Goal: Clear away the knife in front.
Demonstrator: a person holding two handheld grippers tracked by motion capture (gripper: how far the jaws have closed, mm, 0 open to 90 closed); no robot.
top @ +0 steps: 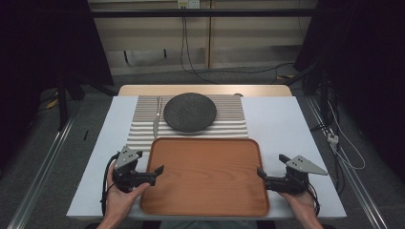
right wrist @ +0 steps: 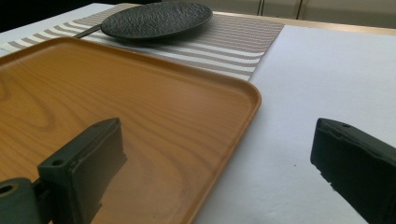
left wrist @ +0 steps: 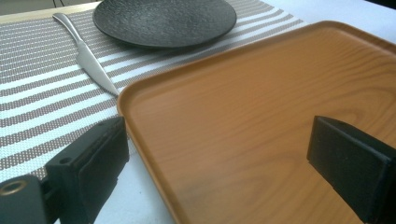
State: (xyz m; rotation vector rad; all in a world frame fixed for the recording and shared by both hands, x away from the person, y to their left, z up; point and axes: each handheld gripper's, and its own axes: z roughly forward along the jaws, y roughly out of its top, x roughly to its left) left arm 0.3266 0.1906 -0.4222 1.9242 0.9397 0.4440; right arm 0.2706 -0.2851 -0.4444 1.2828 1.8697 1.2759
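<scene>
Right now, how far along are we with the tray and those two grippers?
Barely begun. The wooden tray lies flat on the table, nothing on it. The left gripper and right gripper sit open at its two sides, jaws straddling the rims, not clamped. Gripping it comes next. The black plate and knife lie untouched on the striped mat.

The tray [top: 205, 179] lies low in the middle of the high view, on the table [top: 277, 119]. Above it lies the mat [top: 229, 119], with the plate [top: 190, 112] on it at centre and the knife [top: 156, 119] just left of the plate. The left gripper [top: 155, 172] sits at the tray's left edge, the right gripper [top: 261, 175] at its right edge.
</scene>
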